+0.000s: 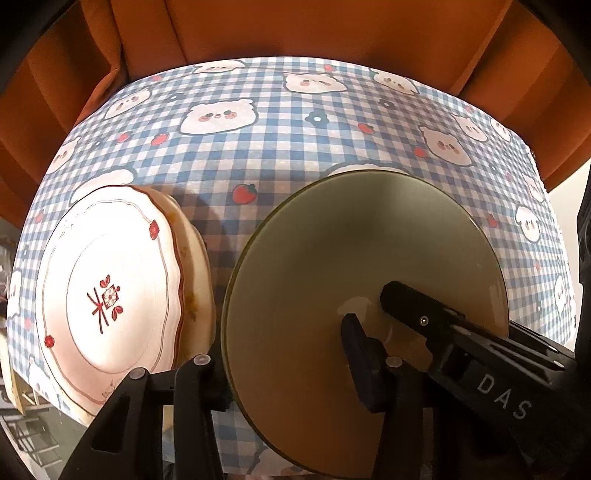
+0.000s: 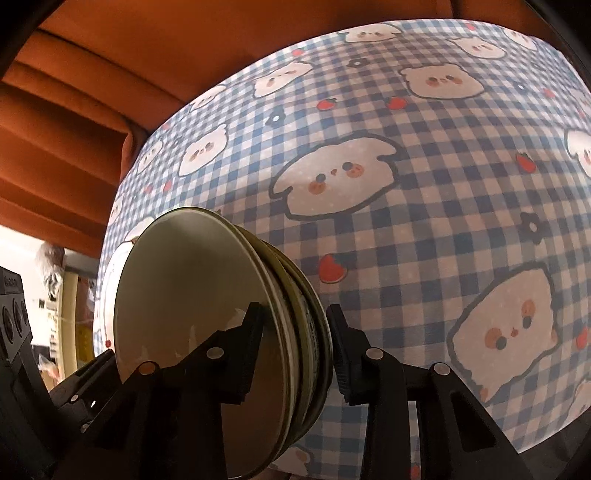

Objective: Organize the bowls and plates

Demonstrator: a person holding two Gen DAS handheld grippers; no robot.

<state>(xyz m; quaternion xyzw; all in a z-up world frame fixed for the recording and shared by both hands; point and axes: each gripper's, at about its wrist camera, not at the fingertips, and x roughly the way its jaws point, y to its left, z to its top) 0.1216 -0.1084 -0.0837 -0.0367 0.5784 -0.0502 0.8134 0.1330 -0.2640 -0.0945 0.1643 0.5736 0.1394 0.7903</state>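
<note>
A stack of olive-green plates (image 1: 332,258) lies on the checked tablecloth (image 1: 280,147). My left gripper (image 1: 277,343) straddles its near left rim, one finger on the top plate and the other against the outer edge, pads pressing. In the right wrist view the same green stack (image 2: 177,288) sits between the fingers of my right gripper (image 2: 295,314), which is shut on its rim, with the left pad on the top plate's face. That gripper's upper finger (image 1: 413,306) reaches in from the right. A stack of white plates with a red pattern (image 1: 110,288) sits just left of the green one.
Orange pleated fabric (image 1: 295,29) rises behind the table's far edge. The tablecloth (image 2: 406,240) stretches to the right of the green stack, printed with bears and strawberries. A cluttered room shows past the table's left edge (image 2: 55,295).
</note>
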